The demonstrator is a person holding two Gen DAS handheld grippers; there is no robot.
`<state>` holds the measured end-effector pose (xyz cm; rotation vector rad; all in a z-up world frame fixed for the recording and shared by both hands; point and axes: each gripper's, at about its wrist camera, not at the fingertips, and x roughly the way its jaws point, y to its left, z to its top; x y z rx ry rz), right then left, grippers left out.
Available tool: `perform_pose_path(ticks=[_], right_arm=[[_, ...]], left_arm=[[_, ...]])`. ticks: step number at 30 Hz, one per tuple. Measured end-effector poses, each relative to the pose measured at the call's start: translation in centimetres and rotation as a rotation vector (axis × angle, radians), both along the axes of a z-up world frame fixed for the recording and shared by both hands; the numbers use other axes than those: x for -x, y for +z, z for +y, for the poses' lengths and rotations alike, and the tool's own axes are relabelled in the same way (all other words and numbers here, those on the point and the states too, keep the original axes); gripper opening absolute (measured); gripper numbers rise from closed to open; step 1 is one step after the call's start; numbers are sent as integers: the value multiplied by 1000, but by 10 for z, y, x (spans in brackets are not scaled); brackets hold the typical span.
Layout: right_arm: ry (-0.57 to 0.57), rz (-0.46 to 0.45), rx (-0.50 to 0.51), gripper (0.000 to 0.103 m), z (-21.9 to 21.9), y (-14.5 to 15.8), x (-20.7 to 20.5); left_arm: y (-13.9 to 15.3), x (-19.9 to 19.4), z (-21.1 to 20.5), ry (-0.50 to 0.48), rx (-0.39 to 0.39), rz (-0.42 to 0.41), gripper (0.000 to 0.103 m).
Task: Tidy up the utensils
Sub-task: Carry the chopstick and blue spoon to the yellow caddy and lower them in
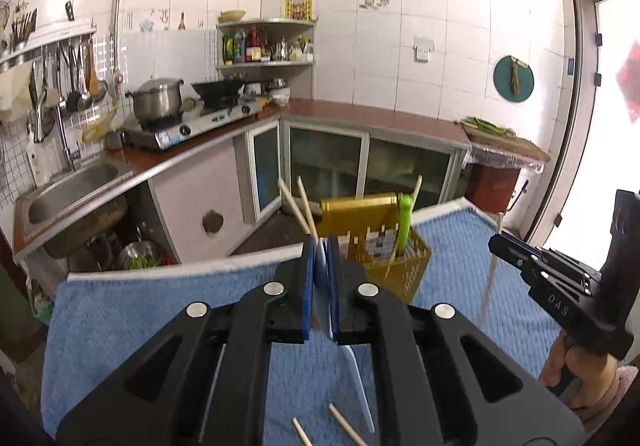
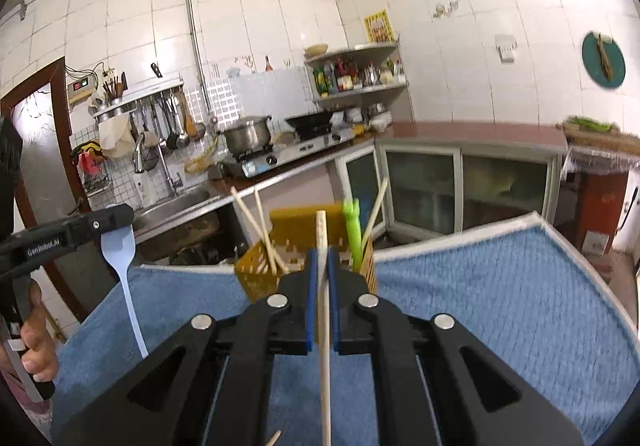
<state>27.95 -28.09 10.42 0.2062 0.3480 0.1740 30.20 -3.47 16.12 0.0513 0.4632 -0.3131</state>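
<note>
Grippers hang above the blue towel [image 2: 500, 306]. The left gripper [image 1: 321, 246] is clamped on a pale blue spoon [image 2: 120, 246]; the right gripper [image 2: 322, 258] pinches a chopstick [image 2: 325, 346], near the yellow basket [image 1: 400, 262].

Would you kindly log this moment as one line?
left gripper: shut on blue spoon | right gripper: shut on chopstick
</note>
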Motion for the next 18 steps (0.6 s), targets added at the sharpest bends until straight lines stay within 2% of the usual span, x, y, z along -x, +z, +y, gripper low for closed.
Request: perform_pose_path(ticks=[5,9,13,18], right_arm=[[-47,-73,55,5,4,29,-13],[-64,-87,85,5,3,53,-33],[-73,-117,94,5,2,80,-39],[-76,-143,115,5,6,101,-42]], left_arm=[[26,-19,-16,5,-26,-74,5],[38,-38,-26,7,-34,-97,5],[48,-50,-32,7,-42,-112,5],[55,-63,-34,12,-42,-122,5]])
